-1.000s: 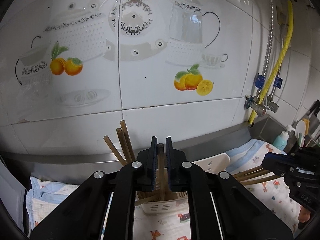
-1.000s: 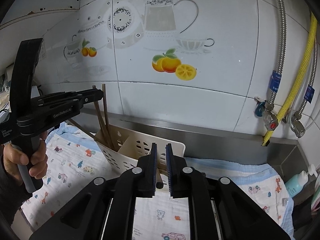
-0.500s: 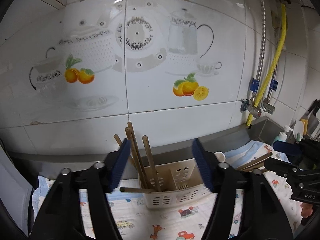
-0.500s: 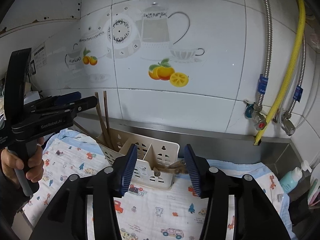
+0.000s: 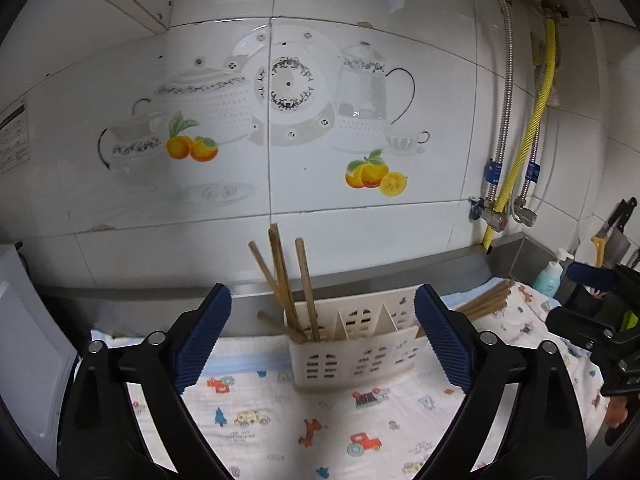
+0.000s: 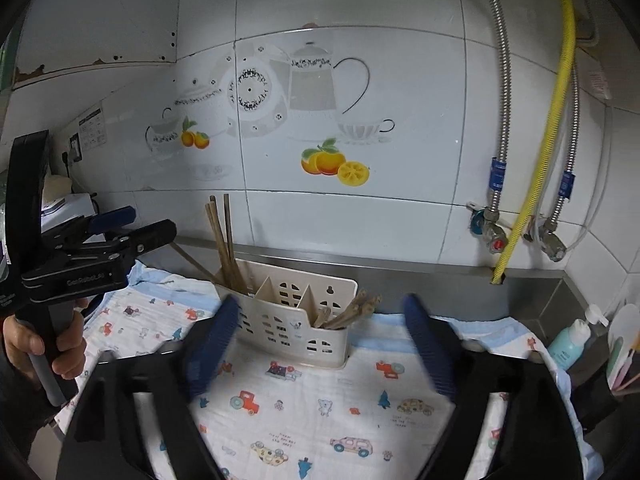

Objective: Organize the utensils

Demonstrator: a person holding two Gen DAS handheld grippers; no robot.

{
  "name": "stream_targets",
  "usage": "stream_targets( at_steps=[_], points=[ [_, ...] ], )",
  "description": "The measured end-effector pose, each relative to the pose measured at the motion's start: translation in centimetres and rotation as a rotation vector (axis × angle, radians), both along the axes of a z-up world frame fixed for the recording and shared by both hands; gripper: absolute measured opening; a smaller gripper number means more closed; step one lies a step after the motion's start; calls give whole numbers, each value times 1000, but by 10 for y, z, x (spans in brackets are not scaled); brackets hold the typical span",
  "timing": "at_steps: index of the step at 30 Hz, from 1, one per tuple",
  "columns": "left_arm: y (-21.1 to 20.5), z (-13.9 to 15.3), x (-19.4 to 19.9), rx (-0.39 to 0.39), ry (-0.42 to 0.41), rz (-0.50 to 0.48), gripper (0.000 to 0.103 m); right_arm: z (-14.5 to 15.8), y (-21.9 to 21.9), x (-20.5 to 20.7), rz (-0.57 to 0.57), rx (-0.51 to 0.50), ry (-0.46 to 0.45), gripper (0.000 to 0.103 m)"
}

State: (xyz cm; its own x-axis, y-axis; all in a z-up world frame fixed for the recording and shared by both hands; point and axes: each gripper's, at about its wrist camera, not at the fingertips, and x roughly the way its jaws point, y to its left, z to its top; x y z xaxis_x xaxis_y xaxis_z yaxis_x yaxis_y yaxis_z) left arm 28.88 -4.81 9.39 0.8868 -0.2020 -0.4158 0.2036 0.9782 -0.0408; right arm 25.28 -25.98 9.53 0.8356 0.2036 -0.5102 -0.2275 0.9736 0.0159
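In the left wrist view the left gripper [image 5: 322, 340] fills the bottom of the frame with its jaws spread wide and nothing between them; the blue ribbed pads [image 5: 202, 338] stand far apart at lower left and lower right. Framed between them, at lower centre, is the cream plastic utensil caddy [image 5: 356, 354], a slotted holder with several compartments, standing on a white cloth printed with cartoon cars [image 5: 280, 420] that covers the surface. A bundle of wooden chopsticks [image 5: 298, 280] stands in the caddy's left-hand compartment, leaning up and to the left against the tiled wall behind. More chopsticks [image 5: 486, 300] lie slanted at the caddy's right end, at middle right of the frame. The right gripper [image 5: 600, 320] shows as a black frame at the right edge.

In the right wrist view the right gripper [image 6: 320, 344] also has its jaws wide apart and empty, its blue pads [image 6: 428, 348] blurred at lower centre. The caddy [image 6: 288, 320] sits just above them at centre, with the upright chopsticks [image 6: 224, 240] in its left compartment and a second slanted cluster of chopsticks [image 6: 348, 312] sticking out of its right compartment. At the left edge the left gripper [image 6: 120, 240] is seen side-on, held by the person's hand [image 6: 44, 348] around its handle. A teal soap bottle [image 6: 568, 344] stands at lower right, and a yellow corrugated hose [image 6: 548, 120] and braided metal hoses [image 6: 506, 80] run down the wall at upper right.
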Motion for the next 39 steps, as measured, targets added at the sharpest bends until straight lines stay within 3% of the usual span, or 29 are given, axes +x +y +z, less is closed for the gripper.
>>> stream_targets(
  at_steps=[15, 23, 39],
  points=[
    [31, -22, -58, -20, 12, 43, 98, -35, 12, -49, -19, -28, 32, 92],
    [35, -32, -98, 34, 0, 38, 98, -48, 24, -79, -40, -66, 31, 95],
    [53, -66, -159, 6, 58, 51, 98, -66, 12, -133, -85, 52, 77, 96]
  ],
)
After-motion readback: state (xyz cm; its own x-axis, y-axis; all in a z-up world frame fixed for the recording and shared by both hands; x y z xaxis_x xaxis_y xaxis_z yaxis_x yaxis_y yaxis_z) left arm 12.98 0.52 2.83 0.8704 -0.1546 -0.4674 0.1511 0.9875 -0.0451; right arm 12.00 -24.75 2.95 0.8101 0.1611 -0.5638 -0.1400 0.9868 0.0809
